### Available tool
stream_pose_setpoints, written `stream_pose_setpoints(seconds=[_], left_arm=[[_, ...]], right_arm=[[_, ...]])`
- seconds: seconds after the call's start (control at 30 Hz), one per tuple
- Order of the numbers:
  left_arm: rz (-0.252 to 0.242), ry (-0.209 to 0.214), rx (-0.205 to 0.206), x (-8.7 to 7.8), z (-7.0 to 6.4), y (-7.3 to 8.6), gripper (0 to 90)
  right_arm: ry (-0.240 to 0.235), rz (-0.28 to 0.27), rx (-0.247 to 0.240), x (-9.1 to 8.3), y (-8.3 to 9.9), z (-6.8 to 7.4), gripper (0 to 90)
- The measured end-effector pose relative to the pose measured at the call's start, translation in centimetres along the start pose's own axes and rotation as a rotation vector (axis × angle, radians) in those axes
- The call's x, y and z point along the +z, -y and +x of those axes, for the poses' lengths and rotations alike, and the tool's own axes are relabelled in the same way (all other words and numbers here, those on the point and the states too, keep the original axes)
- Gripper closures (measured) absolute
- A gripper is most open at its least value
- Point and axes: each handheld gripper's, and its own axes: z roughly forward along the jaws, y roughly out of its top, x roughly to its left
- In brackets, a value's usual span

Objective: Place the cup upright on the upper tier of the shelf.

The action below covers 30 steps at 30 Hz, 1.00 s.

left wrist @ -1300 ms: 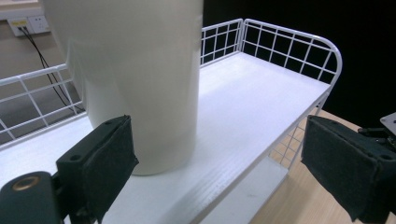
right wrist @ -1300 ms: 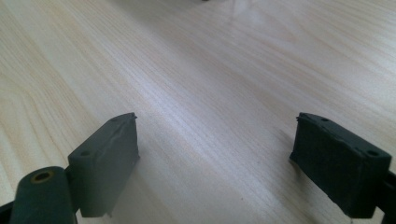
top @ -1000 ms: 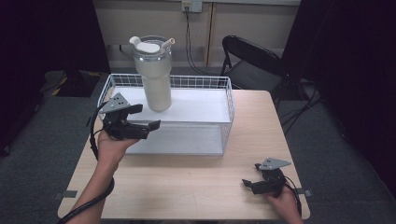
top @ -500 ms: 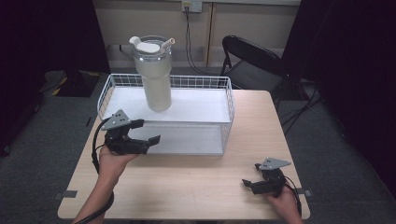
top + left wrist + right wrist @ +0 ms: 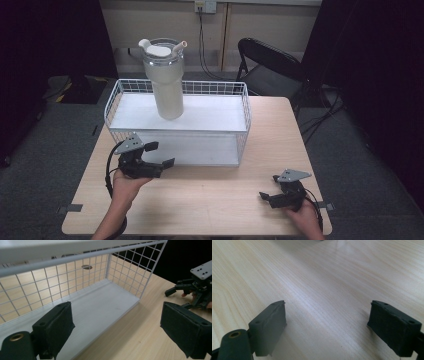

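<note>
left gripper [image 5: 160,156] sits low just in front of the wire basket [image 5: 244,107], fingers spread wide with nothing in them, pointing right; tumbler [image 5: 164,80] stands upright on the basket's top shelf; right gripper [image 5: 267,187] rests near the worktop [image 5: 210,200] corner, fingers wide too

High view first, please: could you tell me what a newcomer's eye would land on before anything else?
The tall pale tumbler with a lid and straw stands upright on top of the white wire rack at the table's far side. In front of the rack, the left hand-held gripper hovers with its jaws open. The right hand-held gripper rests low near the table's near right corner, also open.
</note>
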Motion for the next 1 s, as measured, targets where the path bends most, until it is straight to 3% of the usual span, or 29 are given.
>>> stream_pose_setpoints(seconds=[0.07,0.63,1.0], left_arm=[[0.000,0.007,-0.021,0.2,0.2,0.8,10.5],[0.024,0.010,-0.058,0.4,1.0,4.1,11.0],[0.074,-0.021,-0.069,0.5,1.6,6.4,11.3]], right_arm=[[0.000,0.000,0.000,0.0,0.0,0.0,13.6],[0.000,0.000,0.000,0.0,0.0,0.0,13.6],[0.000,0.000,0.000,0.0,0.0,0.0,13.6]])
